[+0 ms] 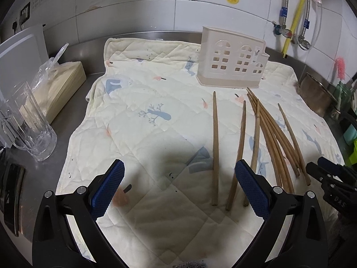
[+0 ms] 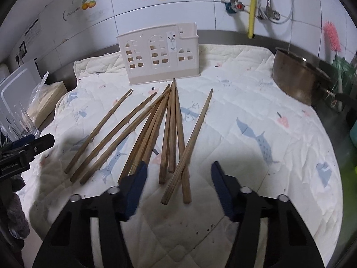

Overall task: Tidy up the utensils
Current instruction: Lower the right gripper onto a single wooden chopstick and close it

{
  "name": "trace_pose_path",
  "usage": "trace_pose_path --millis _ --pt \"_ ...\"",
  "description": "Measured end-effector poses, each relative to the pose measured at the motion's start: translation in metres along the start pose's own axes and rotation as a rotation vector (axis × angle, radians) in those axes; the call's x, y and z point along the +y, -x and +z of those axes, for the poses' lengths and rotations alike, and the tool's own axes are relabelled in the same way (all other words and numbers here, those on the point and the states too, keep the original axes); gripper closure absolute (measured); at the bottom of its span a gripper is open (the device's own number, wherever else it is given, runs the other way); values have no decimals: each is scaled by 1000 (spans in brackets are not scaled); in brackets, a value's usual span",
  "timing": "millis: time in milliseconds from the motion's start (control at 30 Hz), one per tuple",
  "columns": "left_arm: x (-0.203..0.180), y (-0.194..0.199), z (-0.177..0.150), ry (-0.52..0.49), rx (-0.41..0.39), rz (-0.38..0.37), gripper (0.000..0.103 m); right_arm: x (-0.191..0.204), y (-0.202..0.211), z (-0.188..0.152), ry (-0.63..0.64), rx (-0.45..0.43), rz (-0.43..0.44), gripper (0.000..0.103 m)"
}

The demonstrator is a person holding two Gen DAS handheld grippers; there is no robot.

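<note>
Chopsticks [image 2: 171, 131] lie fanned on quilted cloth [image 2: 279, 156], frame centre, w/ butt ends between right tongs [image 2: 178, 185], half open, gripping nothing. Left tongs [image 1: 178, 187] wide open, empty; sticks at right. Holder [image 2: 159, 55] upper centre.

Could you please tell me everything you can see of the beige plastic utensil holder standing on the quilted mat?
The beige plastic utensil holder is a flat-fronted, house-shaped caddy with arched window cut-outs, rows of small square holes and a slightly darker base band. A small label is stuck on its front. It stands upright at the far end of the cream quilted mat, before the white tiled wall. Nothing shows above its rim. The tips of the brown wooden chopsticks lie just before its base; whether they touch it is unclear.
</note>
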State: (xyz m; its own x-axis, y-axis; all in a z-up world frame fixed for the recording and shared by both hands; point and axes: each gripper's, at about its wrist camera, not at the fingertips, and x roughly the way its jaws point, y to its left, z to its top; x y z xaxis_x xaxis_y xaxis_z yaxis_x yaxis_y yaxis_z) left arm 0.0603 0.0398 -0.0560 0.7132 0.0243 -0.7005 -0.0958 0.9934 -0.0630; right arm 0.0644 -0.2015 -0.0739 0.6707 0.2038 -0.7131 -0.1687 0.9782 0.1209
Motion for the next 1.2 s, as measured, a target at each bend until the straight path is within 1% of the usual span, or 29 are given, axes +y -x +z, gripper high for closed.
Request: trace_pose_path --millis 33,100,300,367,500,633,667,700,800,967,1033,1100,1200 --pt "0 -1 0 0 2 -1 6 -1 -1 0 -3 4 1 58" --pt "1 -4 0 -1 5 -2 6 -1 -3 0 -9 12 11 62" --pt "2 -7 -1 -4 9 -10 6 1 -10 1 -7 28 7 76" --pt "2 -8 0 -3 7 -12 6 1 -13 0 -9 35 3 77" --pt "4 -10 -1 2 8 -17 6 0 -18 0 -15 47 -3 87" --pt "6 -12 -1 7 11 -21 7 4 -20 0 8 44 -27 92" --pt "7 -13 -2 9 11 -22 8 4 -20 0 13 42 -33 92" --pt "7 -13 -2 11 15 -28 13 4 -21 0 12 43 -35 92" --pt "8 -16 -3 13 20 -37 15 1 -21 1 6 43 -38 93" --pt "5 -15 -3 5 20 -68 23 -9 -18 2 -13 35 -52 95" --pt "0 -14 -3 -2 20 -99 29 -15 -18 3 -19 35 -58 95" --pt "-7 -13 -4 -16 20 -139 31 -20 -18 3 -26 37 -61 95" --pt "-21 -12 -5 -49 21 -205 38 -25 -18 2 -25 40 -62 96"
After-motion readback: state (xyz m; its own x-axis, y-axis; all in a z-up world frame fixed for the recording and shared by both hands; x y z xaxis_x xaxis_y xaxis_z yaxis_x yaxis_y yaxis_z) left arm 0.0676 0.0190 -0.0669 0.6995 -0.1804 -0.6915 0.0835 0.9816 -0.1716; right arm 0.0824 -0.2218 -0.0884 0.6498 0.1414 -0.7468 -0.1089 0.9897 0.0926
